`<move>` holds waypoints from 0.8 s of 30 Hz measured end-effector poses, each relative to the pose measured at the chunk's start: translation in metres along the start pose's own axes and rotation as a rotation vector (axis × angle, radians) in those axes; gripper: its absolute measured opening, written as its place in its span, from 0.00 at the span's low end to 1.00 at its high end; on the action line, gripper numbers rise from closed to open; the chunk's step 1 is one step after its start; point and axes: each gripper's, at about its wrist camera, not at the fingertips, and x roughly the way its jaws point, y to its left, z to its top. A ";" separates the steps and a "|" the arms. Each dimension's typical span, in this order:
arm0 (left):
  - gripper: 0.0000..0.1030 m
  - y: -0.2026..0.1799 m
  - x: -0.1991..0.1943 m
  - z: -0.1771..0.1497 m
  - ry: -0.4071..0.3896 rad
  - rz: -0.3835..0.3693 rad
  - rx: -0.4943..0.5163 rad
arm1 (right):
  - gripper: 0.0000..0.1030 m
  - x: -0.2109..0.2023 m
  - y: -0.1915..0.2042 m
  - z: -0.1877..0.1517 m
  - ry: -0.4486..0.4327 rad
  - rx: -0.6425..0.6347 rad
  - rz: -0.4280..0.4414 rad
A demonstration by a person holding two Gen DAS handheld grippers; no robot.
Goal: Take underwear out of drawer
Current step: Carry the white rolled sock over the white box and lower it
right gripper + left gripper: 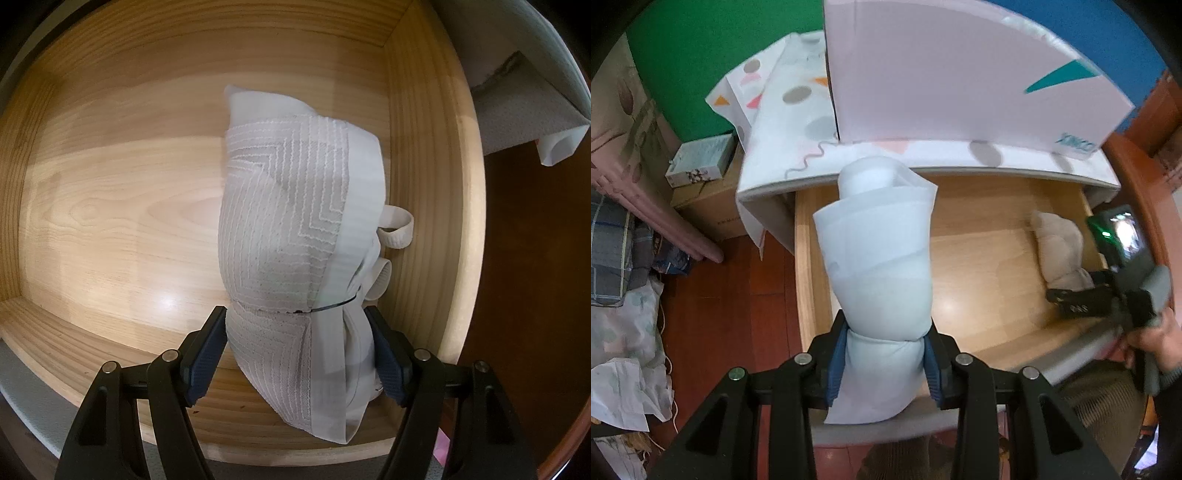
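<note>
Left hand-held gripper (884, 363) pinches pale blue roll (877, 266) above drawer (979, 266) for removal; right hand-held gripper (300, 354) straddles white roll (291, 236), contact unclear.

White box with a teal triangle (960, 70) at my twelve o'clock, patterned cloth (790, 110) under it, green wall (701, 55) at eleven, small carton (701, 158) at ten, red-brown floor (731, 302) at nine.
</note>
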 end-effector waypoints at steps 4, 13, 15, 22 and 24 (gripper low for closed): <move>0.35 -0.003 -0.028 -0.008 -0.034 0.001 0.027 | 0.68 0.000 0.000 0.000 0.002 -0.001 -0.003; 0.35 0.008 -0.115 0.001 -0.198 -0.019 0.009 | 0.68 0.001 0.000 0.001 0.003 -0.005 -0.004; 0.35 0.011 -0.136 0.013 -0.246 -0.019 0.000 | 0.68 0.001 -0.001 0.000 0.002 -0.004 -0.004; 0.35 0.007 -0.186 0.069 -0.384 -0.001 0.019 | 0.68 0.001 0.000 0.000 0.005 -0.009 -0.011; 0.35 0.003 -0.192 0.090 -0.402 -0.009 0.025 | 0.68 0.002 0.000 0.000 0.005 -0.010 -0.012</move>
